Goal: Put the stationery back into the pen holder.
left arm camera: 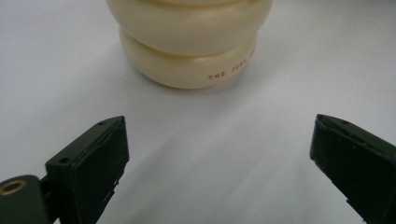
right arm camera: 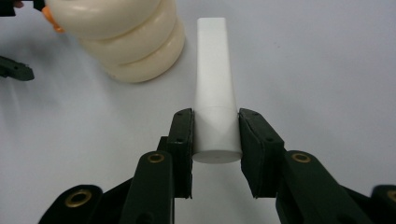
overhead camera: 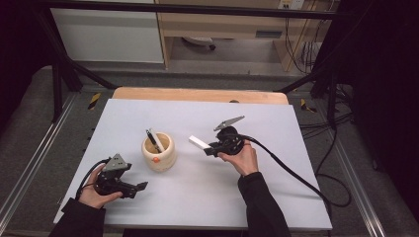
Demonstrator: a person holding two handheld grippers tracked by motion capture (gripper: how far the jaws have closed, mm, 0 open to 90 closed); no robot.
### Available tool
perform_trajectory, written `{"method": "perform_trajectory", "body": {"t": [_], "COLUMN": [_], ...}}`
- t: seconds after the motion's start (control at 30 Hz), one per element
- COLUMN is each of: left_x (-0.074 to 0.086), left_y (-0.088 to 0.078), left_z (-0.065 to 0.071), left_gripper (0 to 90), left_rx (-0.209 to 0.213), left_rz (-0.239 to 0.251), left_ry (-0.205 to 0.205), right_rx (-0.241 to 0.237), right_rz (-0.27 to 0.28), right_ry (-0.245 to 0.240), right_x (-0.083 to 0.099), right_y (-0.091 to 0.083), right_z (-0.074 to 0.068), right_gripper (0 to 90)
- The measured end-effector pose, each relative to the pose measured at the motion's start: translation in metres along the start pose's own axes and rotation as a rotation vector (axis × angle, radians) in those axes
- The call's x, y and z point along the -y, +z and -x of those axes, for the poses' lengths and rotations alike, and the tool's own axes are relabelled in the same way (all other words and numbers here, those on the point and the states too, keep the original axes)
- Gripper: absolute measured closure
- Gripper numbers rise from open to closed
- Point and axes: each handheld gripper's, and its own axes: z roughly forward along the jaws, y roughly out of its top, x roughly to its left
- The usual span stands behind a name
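A cream ribbed cup stands mid-table with a dark pen and another thin item leaning in it. My right gripper is shut on a white tube, held above the table just right of the cup. In the right gripper view both pads press the tube near its round cap end, and its flat end points toward the cup. My left gripper rests low at the front left, open. Its jaws stand wide apart facing the cup's base, with nothing between them.
The grey tabletop has a wooden strip along its far edge. A black cable trails from the right gripper across the table's right side. Dark frame bars and floor cables surround the table.
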Motion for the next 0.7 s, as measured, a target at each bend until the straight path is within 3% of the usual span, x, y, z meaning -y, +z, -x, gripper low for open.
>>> {"method": "perform_trajectory", "body": {"t": [0.27, 0.5, 0.7], "left_x": [-0.005, -0.012, -0.020], "left_y": [0.002, 0.003, 0.005], "left_z": [0.015, 0.030, 0.048], "left_gripper": [4.6, 4.6, 4.6], "left_rx": [0.039, 0.044, 0.037], "left_rz": [-0.007, -0.014, -0.016], "left_ry": [0.078, 0.153, 0.243], "right_rx": [-0.042, -0.075, -0.098], "right_rz": [-0.024, -0.024, -0.043], "right_ry": [-0.009, -0.011, -0.006], "right_x": [0.018, 0.034, 0.046], "right_y": [-0.016, -0.026, -0.031], "right_z": [-0.009, -0.016, -0.019], "right_gripper": [67.5, 67.4, 67.4]}}
